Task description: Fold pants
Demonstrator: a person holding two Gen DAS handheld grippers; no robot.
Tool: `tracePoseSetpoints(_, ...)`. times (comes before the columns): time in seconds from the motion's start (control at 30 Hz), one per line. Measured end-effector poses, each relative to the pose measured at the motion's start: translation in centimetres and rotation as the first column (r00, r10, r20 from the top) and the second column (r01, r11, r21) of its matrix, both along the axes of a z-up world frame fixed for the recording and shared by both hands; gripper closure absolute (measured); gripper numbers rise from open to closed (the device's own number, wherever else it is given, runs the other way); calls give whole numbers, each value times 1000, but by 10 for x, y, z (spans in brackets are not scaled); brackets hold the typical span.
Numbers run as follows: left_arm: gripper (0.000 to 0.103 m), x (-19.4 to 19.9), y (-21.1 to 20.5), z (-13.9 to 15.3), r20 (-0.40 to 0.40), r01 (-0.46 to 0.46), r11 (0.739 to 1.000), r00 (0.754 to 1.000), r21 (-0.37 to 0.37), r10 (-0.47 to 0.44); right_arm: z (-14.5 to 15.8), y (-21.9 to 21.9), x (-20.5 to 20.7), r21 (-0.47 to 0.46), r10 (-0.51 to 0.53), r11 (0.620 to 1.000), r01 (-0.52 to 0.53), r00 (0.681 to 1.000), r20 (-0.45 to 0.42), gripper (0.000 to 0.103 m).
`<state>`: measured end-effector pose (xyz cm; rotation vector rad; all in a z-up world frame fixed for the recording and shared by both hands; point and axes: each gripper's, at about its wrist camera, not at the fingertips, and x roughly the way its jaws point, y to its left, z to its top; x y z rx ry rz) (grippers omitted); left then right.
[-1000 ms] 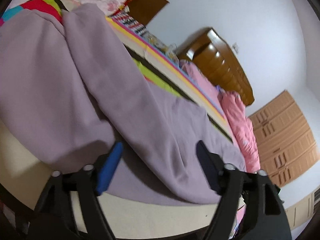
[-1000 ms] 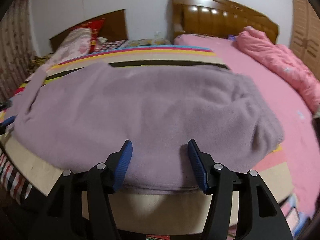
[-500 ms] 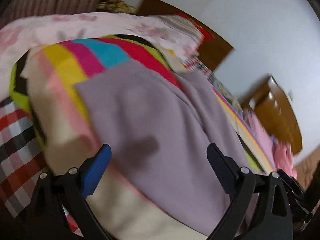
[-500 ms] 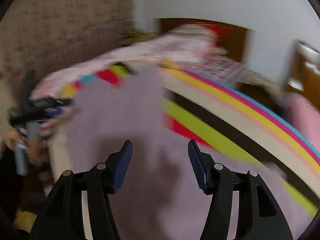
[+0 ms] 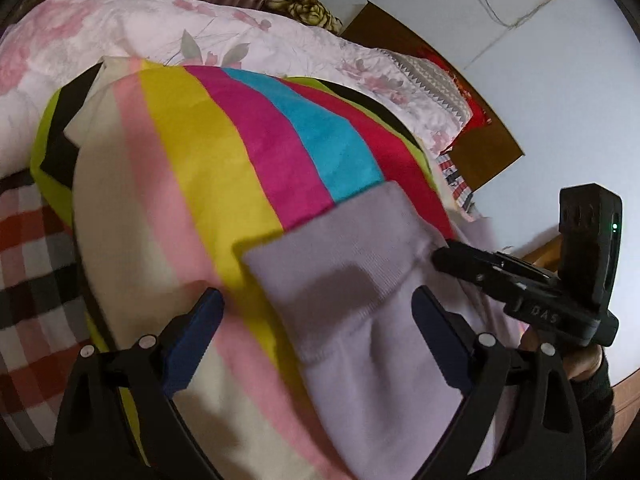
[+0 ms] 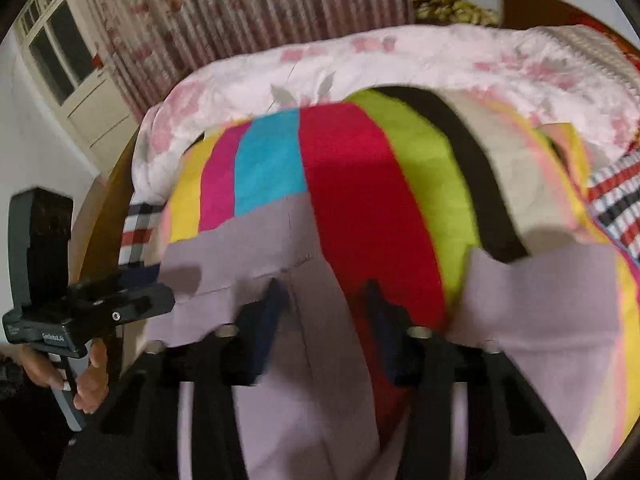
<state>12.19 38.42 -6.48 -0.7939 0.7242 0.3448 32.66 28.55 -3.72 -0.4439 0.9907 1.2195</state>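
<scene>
The lilac pants (image 5: 360, 280) are lying on the striped blanket (image 5: 224, 152) near the bed's corner; the left gripper (image 5: 316, 332) and right gripper (image 6: 324, 320) are both hovering spread, gripping nothing.

Both wrist cams are sitting low and close over the bed, looking forward along their fingers. Both are seeing the striped blanket (image 5: 248, 152) (image 6: 352, 184), pants cuffs (image 5: 352, 256) (image 6: 240, 252), and floral quilt (image 5: 132, 28) (image 6: 400, 60); each is catching the other gripper at frame edge.
</scene>
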Motion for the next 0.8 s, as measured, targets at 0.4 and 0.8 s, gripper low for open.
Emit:
tracePoseSetpoints(0.4, 95, -2, 14, 17, -53, -67, 988, 996, 140, 75, 3, 20, -13, -20, -5, 1000, 7, 994, 105, 93)
tracePoseSetpoints(0.8, 10, -21, -52, 67, 35, 14, 940, 999, 340, -28, 27, -75, -4, -38, -221, 971, 235, 949, 224, 49)
